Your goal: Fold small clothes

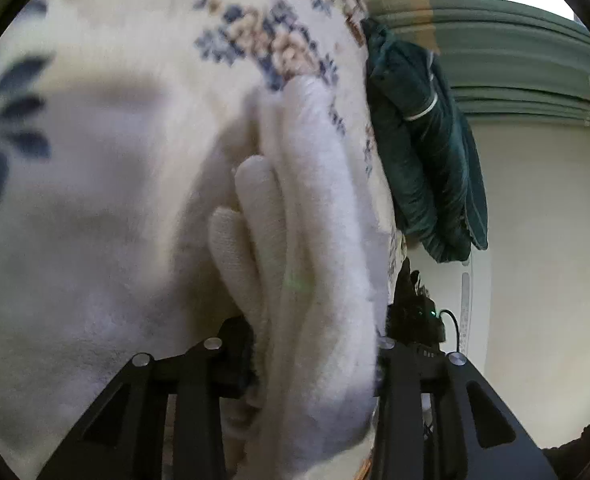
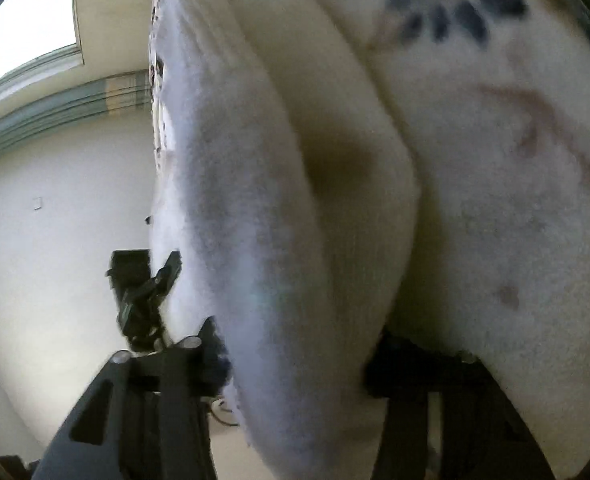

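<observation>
A white fuzzy garment [image 1: 315,240] runs in thick folds between the fingers of my left gripper [image 1: 315,360], which is shut on it. It lies over a cream blanket with blue flowers [image 1: 135,80]. In the right wrist view the same white garment [image 2: 275,200] fills the middle in a bulky fold, and my right gripper [image 2: 299,360] is shut on it. The fingertips of both grippers are buried in the fabric. The left gripper [image 2: 151,292] shows as a black shape at the left of the right wrist view.
A dark green garment [image 1: 427,140] lies bunched beside the blanket's edge. Beyond are a cream wall [image 1: 535,220], green curtain folds [image 1: 515,40] and a bright window [image 2: 27,20]. The other gripper [image 1: 415,312] with a cable shows at the blanket's edge.
</observation>
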Tool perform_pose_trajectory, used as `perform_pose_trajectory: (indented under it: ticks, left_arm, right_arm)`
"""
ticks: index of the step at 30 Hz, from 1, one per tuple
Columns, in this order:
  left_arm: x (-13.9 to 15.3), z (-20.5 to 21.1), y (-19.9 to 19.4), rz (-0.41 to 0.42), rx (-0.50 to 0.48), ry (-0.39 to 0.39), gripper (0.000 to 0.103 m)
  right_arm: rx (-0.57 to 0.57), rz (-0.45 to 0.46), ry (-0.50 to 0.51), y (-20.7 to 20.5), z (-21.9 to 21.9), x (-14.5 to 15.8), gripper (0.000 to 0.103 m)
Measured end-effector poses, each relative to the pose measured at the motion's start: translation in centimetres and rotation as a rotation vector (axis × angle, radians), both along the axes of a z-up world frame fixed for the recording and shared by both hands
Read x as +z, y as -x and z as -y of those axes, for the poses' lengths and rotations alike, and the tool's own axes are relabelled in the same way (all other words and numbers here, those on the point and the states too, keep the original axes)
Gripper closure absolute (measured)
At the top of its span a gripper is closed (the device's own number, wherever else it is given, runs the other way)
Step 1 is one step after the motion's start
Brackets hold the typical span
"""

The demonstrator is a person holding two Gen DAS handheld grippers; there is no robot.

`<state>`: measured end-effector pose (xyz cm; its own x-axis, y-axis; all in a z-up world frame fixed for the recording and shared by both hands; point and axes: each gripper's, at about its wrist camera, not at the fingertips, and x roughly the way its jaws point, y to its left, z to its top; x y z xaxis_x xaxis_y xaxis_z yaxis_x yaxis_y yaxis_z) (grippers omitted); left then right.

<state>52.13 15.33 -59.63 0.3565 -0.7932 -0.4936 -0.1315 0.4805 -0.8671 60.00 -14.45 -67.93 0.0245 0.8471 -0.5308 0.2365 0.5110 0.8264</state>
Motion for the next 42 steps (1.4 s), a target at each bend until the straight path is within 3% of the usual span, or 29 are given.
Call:
perform_pose_trajectory:
  ticks: [5, 10, 14, 17, 23, 26, 28, 31, 35, 36, 37, 39, 42]
  left_arm:
    - [3.9, -1.2, -2.3, 0.085, 0.033, 0.011, 0.073]
    - [8.3, -3.5, -7.5, 0.175, 0.057, -0.021, 0.072]
    - [9.2, -5.0, -12.7, 0.196, 0.061, -0.071, 0.072]
    - [7.4, -5.8, -15.7, 0.165, 0.048, -0.107, 0.071]
    - [1.1, -5.1, -19.3, 0.044, -0.016, -0.222, 0.065]
    - [0.4, -5.3, -18.9, 0.029, -0.009, -0.198, 0.062]
    - [0.8, -5.3, -18.2, 0.016, -0.002, -0.213, 0.056]
    - [2.7, -5.0, -16.9, 0.036, 0.013, -0.401, 0.038]
    - [6.5, -2.7, -14.7, 0.152, 0.046, -0.732, 0.034]
    - [7.3, -1.8, -13.9, 0.177, 0.050, -0.809, 0.027]
    - [8.0, -0.9, -13.2, 0.187, 0.050, -0.885, 0.007]
    - [8.8, -0.3, -12.0, 0.195, 0.057, -0.971, 0.001]
    - [10.1, 0.3, -9.3, 0.191, 0.070, -1.014, 0.000]
  right_arm:
    - [0.008, 0.116, 0.025, -2.0, -1.0, 4.9, 0.066]
    - [-0.013, 0.234, 0.002, -7.7, -2.0, 10.1, 0.066]
    - [-0.035, 0.303, 0.010, -13.2, -3.0, 12.3, 0.066]
    - [-0.039, 0.320, 0.046, -16.2, -3.9, 12.0, 0.066]
    - [-0.008, 0.263, 0.203, -19.2, -5.1, 7.3, 0.066]
    - [0.027, 0.240, 0.296, -19.5, -5.1, 5.6, 0.058]
    - [0.052, 0.228, 0.372, -19.5, -5.4, 5.7, 0.047]
    - [0.086, 0.256, 0.526, -20.5, -6.9, 7.2, 0.034]
    - [0.107, 0.340, 0.796, -18.2, -8.3, 10.3, 0.020]
    - [0.114, 0.367, 0.872, -17.3, -8.9, 11.0, 0.014]
    - [0.119, 0.376, 0.927, -16.5, -9.4, 11.5, 0.011]
    - [0.118, 0.395, 1.018, -14.7, -9.9, 12.7, 0.003]
    - [0.095, 0.423, 1.154, -11.8, -9.9, 14.4, 0.002]
